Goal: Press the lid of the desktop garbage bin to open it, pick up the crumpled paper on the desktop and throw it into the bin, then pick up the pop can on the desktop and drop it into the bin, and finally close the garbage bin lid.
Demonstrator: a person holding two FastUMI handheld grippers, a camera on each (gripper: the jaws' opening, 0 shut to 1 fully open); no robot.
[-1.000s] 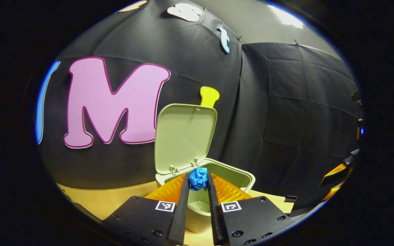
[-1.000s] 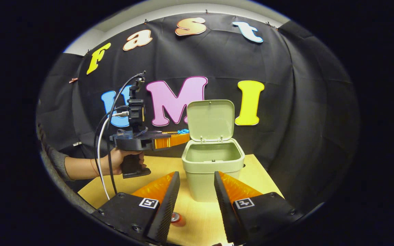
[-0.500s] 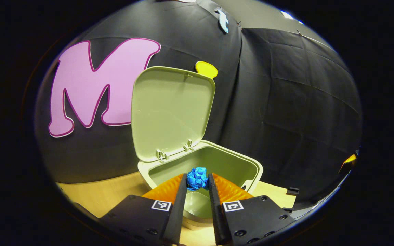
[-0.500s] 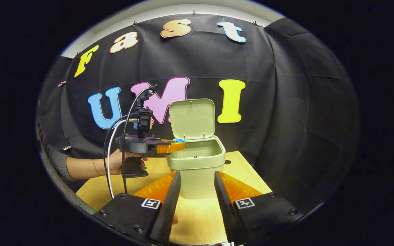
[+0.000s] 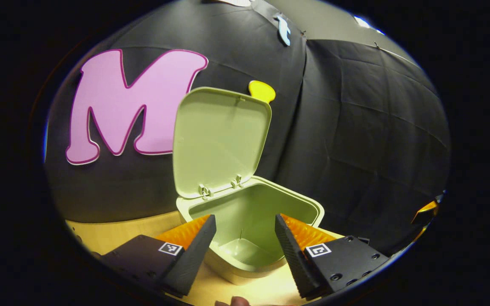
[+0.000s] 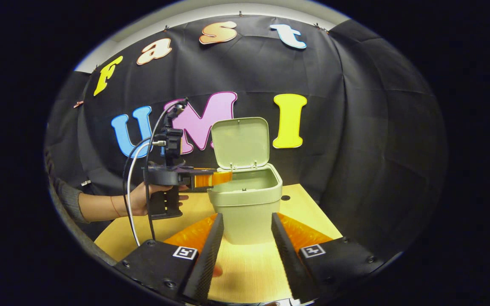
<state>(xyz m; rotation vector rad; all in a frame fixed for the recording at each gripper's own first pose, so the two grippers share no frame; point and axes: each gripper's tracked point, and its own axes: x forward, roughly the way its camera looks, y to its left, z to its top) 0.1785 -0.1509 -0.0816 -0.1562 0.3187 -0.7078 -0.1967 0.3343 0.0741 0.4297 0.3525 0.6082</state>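
Note:
The pale green bin [image 5: 313, 208] stands on the table with its lid [image 5: 219, 140] tipped up at the back. My left gripper [image 5: 245, 217] hangs open just above the bin's near rim, nothing between its fingers. The blue crumpled paper is out of sight; the part of the bin floor I see is bare. In the right gripper view the bin [image 6: 245, 196] and its raised lid [image 6: 240, 142] sit ahead, with the left gripper [image 6: 223, 177] reaching over the rim from the left. My right gripper [image 6: 246, 216] is open, low in front of the bin. A reddish sliver of the pop can [image 6: 217, 271] peeks from behind its left finger.
The light wooden table [image 6: 249, 272] spreads in front of the bin. A person's hand [image 6: 138, 204] holds the left gripper, with cables trailing down from it. A small dark spot [image 6: 286, 197] lies on the table right of the bin. Black cloth closes the back and right.
My left gripper, shut on the blue paper above the bin half a second ago, has opened and the paper is gone from between its fingers. The right gripper has barely moved.

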